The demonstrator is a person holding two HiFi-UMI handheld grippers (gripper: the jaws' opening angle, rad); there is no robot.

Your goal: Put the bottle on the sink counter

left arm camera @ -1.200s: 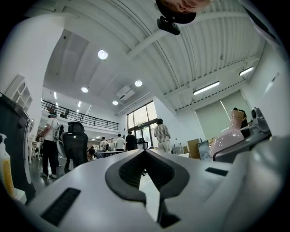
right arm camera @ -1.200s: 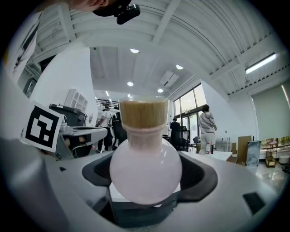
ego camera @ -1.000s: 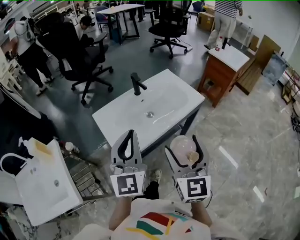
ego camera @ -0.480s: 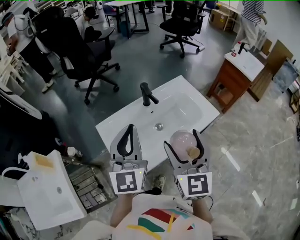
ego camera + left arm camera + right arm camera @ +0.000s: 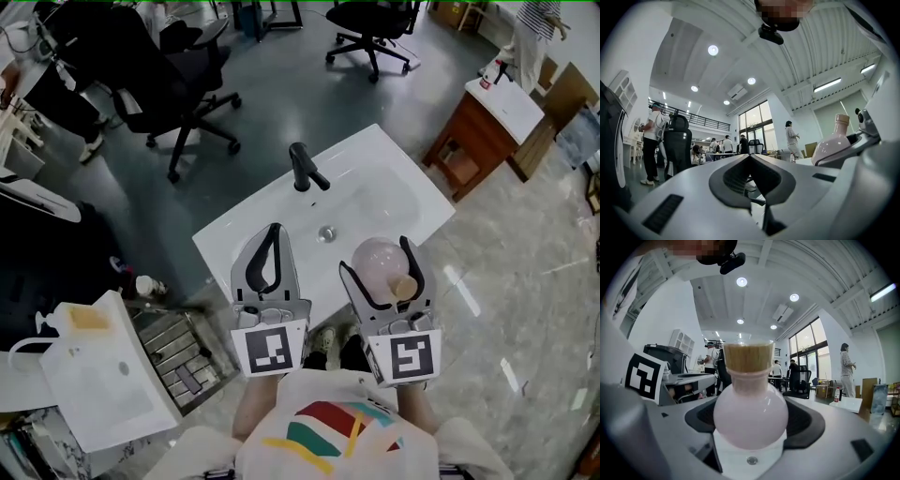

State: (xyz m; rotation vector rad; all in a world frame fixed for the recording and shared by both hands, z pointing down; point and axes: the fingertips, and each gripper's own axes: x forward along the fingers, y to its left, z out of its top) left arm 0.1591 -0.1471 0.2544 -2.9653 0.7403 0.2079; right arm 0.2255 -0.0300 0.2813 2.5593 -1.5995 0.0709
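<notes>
Person's shirt (image 5: 328, 436), white with coloured stripes, at the bottom edge of the head view. Left tool (image 5: 273, 234): jaws clenched tip to tip, nothing between them, unchanged over the last second. Right tool (image 5: 377, 258): jaws clamped on either side of the bottle (image 5: 373, 264), as before. The bottle is pale pink and round-bodied, with a tan cork stopper (image 5: 404, 285) lying on the side nearer the person. It is still carried and not set down; in the head view it shows over the front right part of the sink bench (image 5: 234, 246). Marker cubes, one per tool, sit just ahead of the shirt. Change noted: a second ago both tools' tips lay at the bench's near edge; they now reach further in over the white basin, the left tool's tip level with the drain (image 5: 325, 233) and just left of it. The bench itself shows nearer and more squarely below than before. Black faucet (image 5: 302, 169) upright at the basin's far rim. Second white sink unit (image 5: 103, 394) at lower left, well apart, with a yellow sponge (image 5: 89, 319) on it. Beyond: black office chairs (image 5: 183, 94) on the grey floor, and a wooden cabinet (image 5: 473, 150) with a white top at upper right.
</notes>
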